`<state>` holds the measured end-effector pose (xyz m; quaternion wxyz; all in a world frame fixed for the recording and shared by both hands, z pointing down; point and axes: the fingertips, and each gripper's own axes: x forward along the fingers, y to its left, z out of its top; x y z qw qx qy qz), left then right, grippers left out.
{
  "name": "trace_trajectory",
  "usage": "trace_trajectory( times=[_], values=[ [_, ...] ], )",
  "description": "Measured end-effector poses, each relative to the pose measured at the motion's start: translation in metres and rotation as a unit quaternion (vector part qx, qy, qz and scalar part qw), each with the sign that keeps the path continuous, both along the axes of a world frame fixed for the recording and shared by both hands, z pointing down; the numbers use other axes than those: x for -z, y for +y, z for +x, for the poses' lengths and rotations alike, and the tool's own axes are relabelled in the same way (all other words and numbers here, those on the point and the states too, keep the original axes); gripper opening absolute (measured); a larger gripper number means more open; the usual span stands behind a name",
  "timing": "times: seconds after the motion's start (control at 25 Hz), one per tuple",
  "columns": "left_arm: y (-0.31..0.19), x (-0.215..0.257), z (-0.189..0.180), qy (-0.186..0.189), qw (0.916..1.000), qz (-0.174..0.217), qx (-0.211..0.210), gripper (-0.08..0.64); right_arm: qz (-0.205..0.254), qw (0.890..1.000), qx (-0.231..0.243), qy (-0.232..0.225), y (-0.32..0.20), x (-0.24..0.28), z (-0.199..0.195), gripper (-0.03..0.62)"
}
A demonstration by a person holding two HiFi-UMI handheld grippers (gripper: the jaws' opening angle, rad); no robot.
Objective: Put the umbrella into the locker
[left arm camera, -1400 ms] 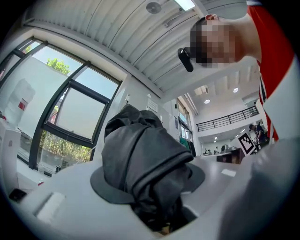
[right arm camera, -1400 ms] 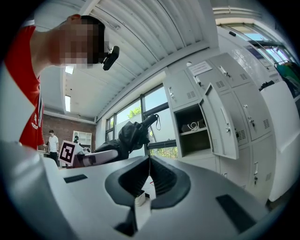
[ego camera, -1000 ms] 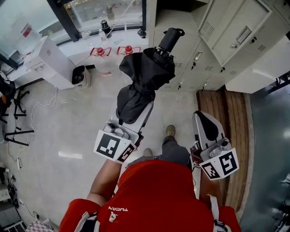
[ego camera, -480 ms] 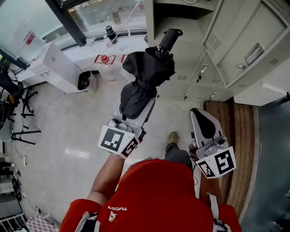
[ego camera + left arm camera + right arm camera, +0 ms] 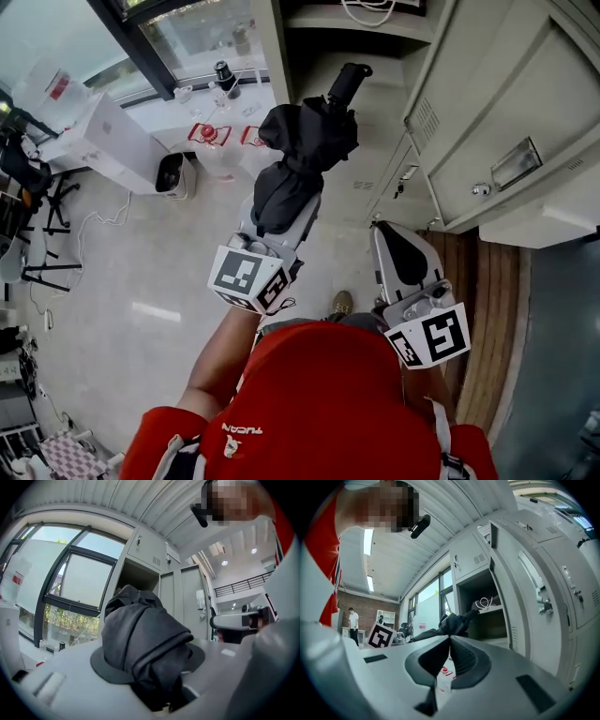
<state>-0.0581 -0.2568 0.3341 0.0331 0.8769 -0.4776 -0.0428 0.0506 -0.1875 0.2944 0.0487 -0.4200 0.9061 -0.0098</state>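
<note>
A folded black umbrella (image 5: 298,155) lies level between the jaws of my left gripper (image 5: 279,217), which is shut on its bunched fabric. Its black handle (image 5: 347,82) points at the open locker compartment (image 5: 361,42) just ahead. In the left gripper view the umbrella (image 5: 140,641) fills the middle, with the open locker (image 5: 136,581) behind it. To the right, my right gripper (image 5: 382,234) is shut with nothing in it, beside the swung-out locker door (image 5: 487,112). The right gripper view shows those closed jaws (image 5: 450,640), the umbrella (image 5: 451,623) and the locker (image 5: 483,620).
A coiled white cable (image 5: 483,603) lies on the shelf inside the open locker. Closed grey locker doors (image 5: 412,178) line the wall below. A white box (image 5: 103,131), a window ledge with bottles (image 5: 222,75) and black stands (image 5: 33,178) are at the left.
Both grippers and the person have moved forward towards the lockers. The umbrella's handle is now closer to the open compartment. Both grips look the same.
</note>
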Motion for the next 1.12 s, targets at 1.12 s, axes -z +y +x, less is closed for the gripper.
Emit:
trace_trajectory(
  times=[1.12],
  values=[
    [-0.184, -0.046, 0.052, -0.065, 0.9938, -0.089, 0.014, 0.215, -0.036, 0.997, -0.06, 0.031, -0.118, -0.026, 0.005, 0.003]
  ],
)
